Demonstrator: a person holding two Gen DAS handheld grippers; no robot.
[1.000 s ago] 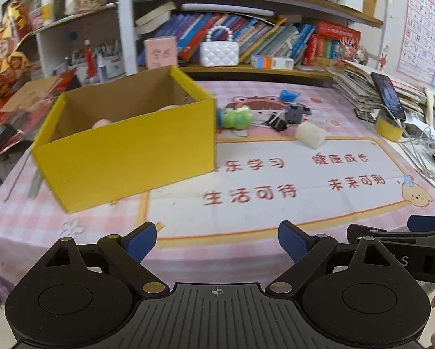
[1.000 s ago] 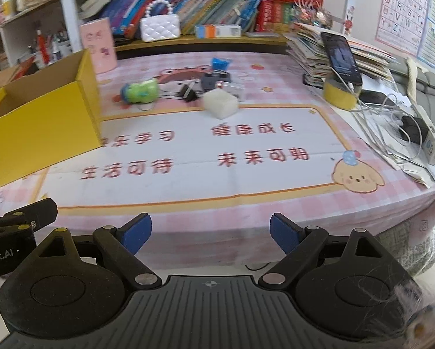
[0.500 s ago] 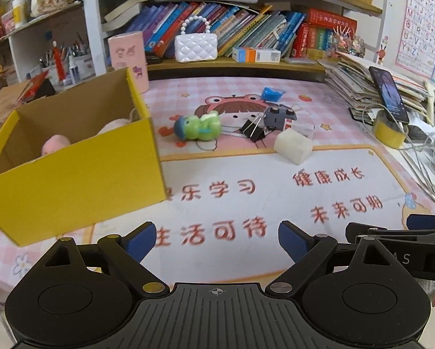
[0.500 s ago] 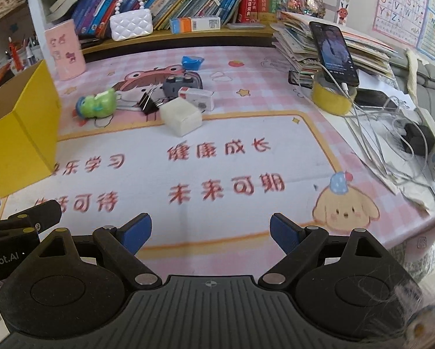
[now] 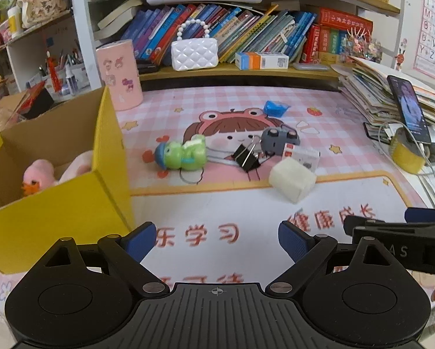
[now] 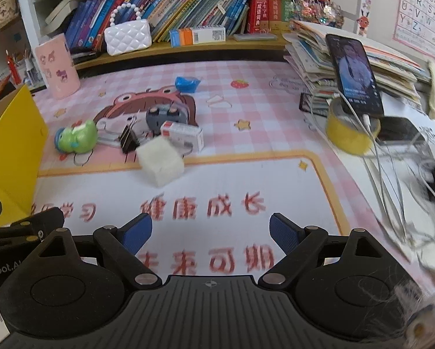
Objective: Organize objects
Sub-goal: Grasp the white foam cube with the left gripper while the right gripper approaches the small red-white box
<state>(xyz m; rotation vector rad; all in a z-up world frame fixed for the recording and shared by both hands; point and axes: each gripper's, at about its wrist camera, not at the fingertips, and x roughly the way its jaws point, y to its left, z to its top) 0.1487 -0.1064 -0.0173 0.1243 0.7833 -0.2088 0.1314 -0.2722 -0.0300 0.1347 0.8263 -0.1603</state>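
Note:
A yellow cardboard box (image 5: 72, 203) stands at the left with a pink plush toy (image 5: 42, 174) inside; its corner shows in the right wrist view (image 6: 10, 151). On the mat beyond lie a green frog toy (image 5: 185, 155) (image 6: 77, 139), a black binder clip (image 5: 246, 157) (image 6: 128, 141), a grey toy car (image 5: 278, 139), a small white-and-red carton (image 6: 184, 135), a white foam cube (image 5: 293, 179) (image 6: 160, 163) and a blue wrapper (image 5: 274, 109). My left gripper (image 5: 217, 241) is open and empty, short of the objects. My right gripper (image 6: 211, 232) is open and empty too.
A pink cup (image 5: 120, 80) stands behind the box. A shelf with books and a white handbag (image 5: 194, 53) runs along the back. At the right are a stack of papers (image 6: 348, 67), a phone (image 6: 354, 75) on a yellow tape roll (image 6: 351, 133), and cables (image 6: 406, 174).
Both grippers have moved forward over the mat toward the loose objects, which now look larger and closer. Both stay open. The box has slid to the left of the left wrist view.

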